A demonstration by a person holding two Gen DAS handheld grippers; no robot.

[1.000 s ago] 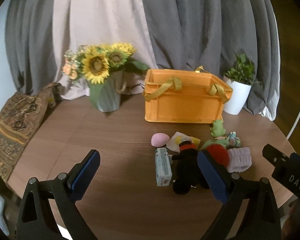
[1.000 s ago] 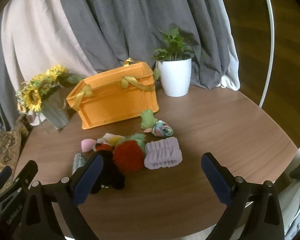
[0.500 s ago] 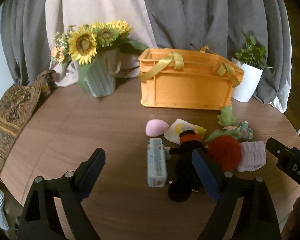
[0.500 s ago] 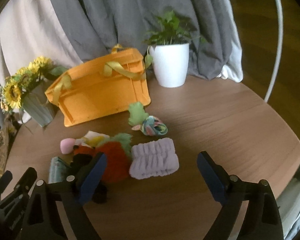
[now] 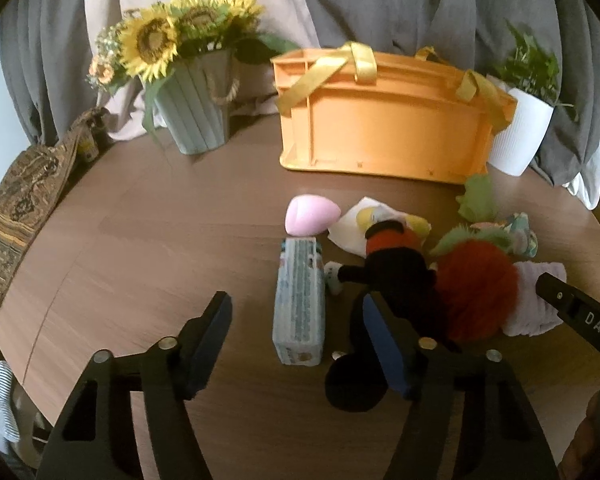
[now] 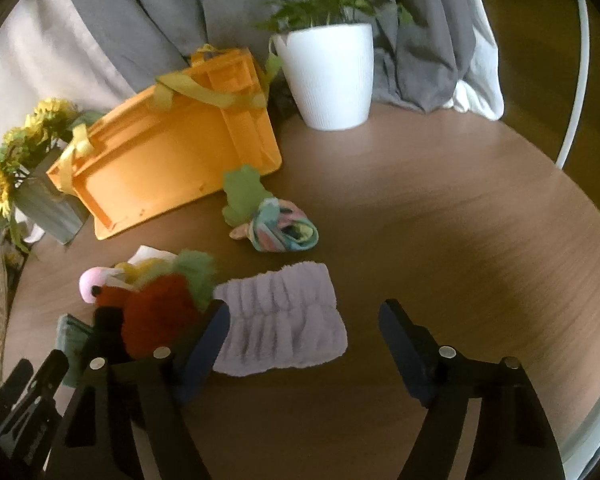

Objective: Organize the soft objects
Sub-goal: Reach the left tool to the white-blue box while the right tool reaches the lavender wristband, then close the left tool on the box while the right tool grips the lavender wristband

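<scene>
A heap of soft things lies on the round wooden table in front of an orange crate (image 5: 380, 128) with yellow straps. My left gripper (image 5: 300, 332) hovers low with its jaws closing. A pale blue tissue pack (image 5: 300, 304) lies between its fingers, untouched. Beside the pack are a pink egg-shaped sponge (image 5: 310, 220), a black plush (image 5: 388, 276) and a red fuzzy ball (image 5: 476, 292). My right gripper (image 6: 306, 332) is also closing. It straddles a lilac ruched headband (image 6: 284, 320), and its pads are not pressing on it. A green frog plush (image 6: 242, 192) and a rolled pastel sock (image 6: 284, 232) lie further back.
A sunflower vase (image 5: 196, 116) stands at the back left. A white pot with a plant (image 6: 328, 76) stands right of the crate. A patterned cloth (image 5: 16, 200) hangs over the table's left edge. Grey and cream curtains close off the back. Bare tabletop (image 6: 460, 220) stretches to the right.
Both grippers have sunk and moved forward to the heap. Their jaws have narrowed, the left around the tissue pack and the right around the headband.
</scene>
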